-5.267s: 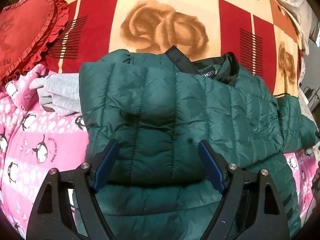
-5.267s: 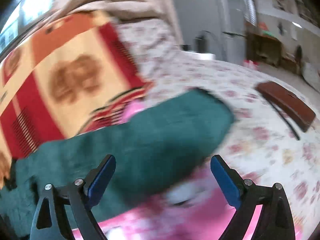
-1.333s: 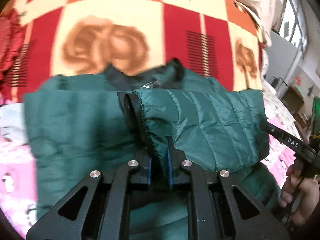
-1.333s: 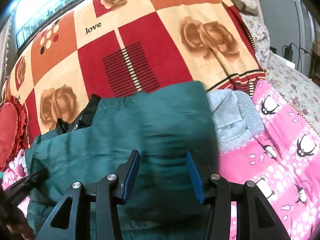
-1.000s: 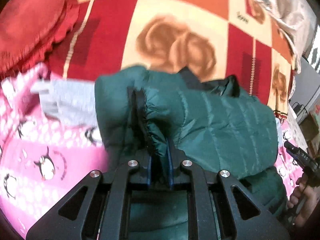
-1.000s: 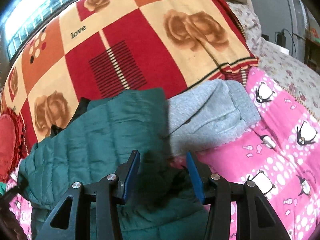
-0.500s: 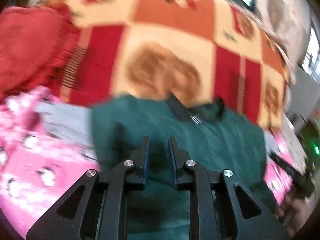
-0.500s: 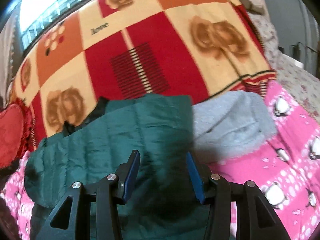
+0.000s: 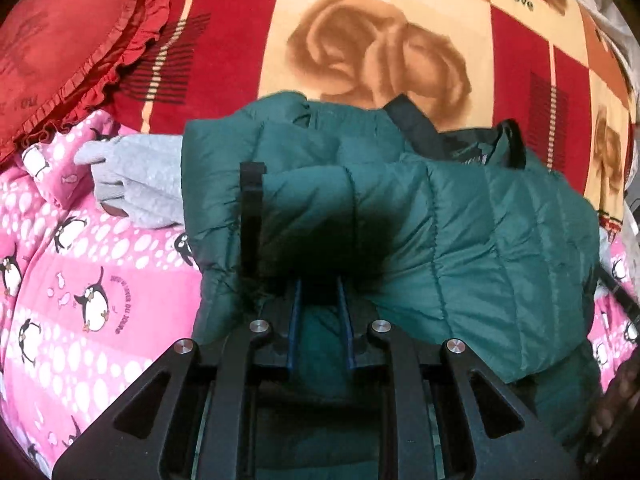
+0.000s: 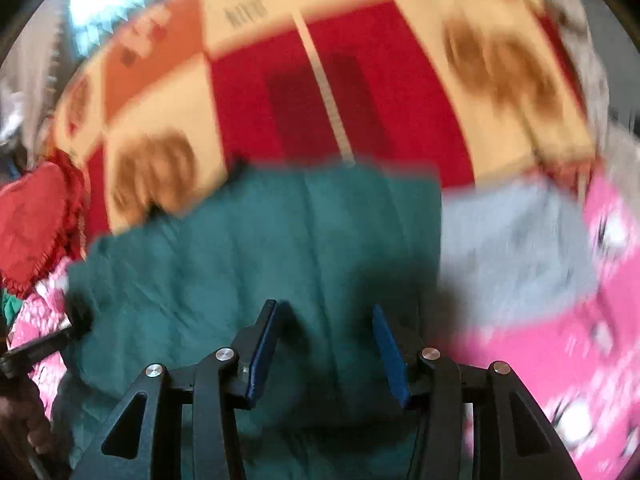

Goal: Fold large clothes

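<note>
A dark green quilted jacket lies on the bed with its black collar at the far side. One sleeve, ending in a black cuff, is folded across the jacket's front. My left gripper hovers just before that sleeve, its jaws nearly together with only a narrow slit and nothing pinched. In the blurred right wrist view the jacket fills the middle. My right gripper is above its near part, with its jaws apart and no fabric pressed between the pads.
A grey garment lies partly under the jacket on the pink penguin cover. Behind is a red and cream rose blanket and a red heart pillow. A person's hand shows at the right edge.
My left gripper has let go of the sleeve cuff it was pinching, and the sleeve now rests across the jacket. The right wrist view has swung sideways and blurred, with the jaws' spread unchanged.
</note>
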`<action>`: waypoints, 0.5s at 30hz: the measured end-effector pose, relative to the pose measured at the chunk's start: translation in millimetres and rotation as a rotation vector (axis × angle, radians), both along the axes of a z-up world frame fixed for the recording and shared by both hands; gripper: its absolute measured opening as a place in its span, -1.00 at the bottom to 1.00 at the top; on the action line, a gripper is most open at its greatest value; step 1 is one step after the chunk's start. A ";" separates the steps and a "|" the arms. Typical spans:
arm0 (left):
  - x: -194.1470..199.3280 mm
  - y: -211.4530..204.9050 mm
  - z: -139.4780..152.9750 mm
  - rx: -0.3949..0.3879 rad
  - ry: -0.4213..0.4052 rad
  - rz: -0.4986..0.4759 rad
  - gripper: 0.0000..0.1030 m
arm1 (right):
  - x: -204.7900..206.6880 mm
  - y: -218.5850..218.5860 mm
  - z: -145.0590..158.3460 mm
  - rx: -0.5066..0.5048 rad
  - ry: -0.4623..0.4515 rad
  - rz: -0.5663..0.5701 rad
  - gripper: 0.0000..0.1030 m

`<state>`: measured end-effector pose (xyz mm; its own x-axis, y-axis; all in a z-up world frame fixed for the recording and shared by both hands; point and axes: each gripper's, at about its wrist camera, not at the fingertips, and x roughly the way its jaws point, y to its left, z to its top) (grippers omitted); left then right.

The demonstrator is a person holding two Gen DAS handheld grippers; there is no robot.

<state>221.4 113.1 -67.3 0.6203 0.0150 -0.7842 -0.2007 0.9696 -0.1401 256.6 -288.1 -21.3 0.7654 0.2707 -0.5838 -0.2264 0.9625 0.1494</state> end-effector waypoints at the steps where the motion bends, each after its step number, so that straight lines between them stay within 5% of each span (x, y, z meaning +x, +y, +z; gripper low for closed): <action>1: -0.1 -0.4 -1.0 0.004 0.002 -0.001 -0.68 | 4.7 4.9 5.3 0.002 -0.033 0.012 -0.10; 7: 3.5 2.8 -14.5 -0.014 0.023 -0.002 -0.68 | 55.6 13.5 -43.8 0.026 0.125 0.031 -0.09; 12: 8.3 3.7 -21.6 -0.052 0.040 -0.015 -0.67 | 59.6 9.4 -51.2 0.048 0.126 0.046 0.00; 15: 9.5 2.6 -23.0 -0.085 0.048 -0.003 -0.67 | 57.9 16.3 -49.8 0.034 0.126 0.089 0.47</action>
